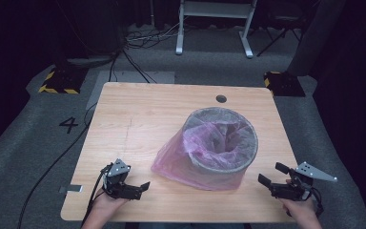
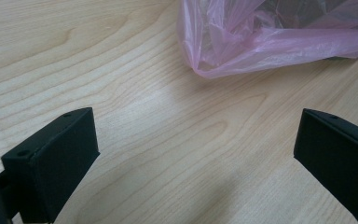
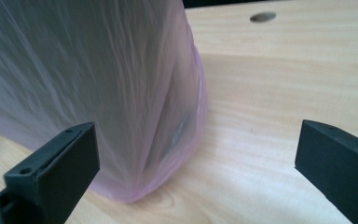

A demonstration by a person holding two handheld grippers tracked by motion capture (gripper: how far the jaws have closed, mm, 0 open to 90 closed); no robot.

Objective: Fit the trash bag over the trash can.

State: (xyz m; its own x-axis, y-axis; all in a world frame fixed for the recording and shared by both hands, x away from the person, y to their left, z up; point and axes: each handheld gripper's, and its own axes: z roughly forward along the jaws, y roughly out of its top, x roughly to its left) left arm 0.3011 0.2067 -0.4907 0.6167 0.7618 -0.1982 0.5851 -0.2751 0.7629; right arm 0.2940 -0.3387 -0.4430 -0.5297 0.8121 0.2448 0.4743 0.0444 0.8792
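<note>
Both claws, left claw [image 1: 142,188] and right claw [image 1: 272,174], are sitting wide open and empty at frame bottom, flanking the bagged wastebasket [image 1: 220,140]; the pink bag [image 1: 177,160] looks fitted, so next they are likely retreating.

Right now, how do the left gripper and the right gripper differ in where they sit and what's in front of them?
The left gripper sits over the table, near its front edge; the right gripper sits at the table's right edge. In its own view, the left gripper faces bare wood with the pink bag's hem farther off; the right gripper's view has the bagged bin close up. Shared: both are open, holding nothing, apart from the bag.
</note>
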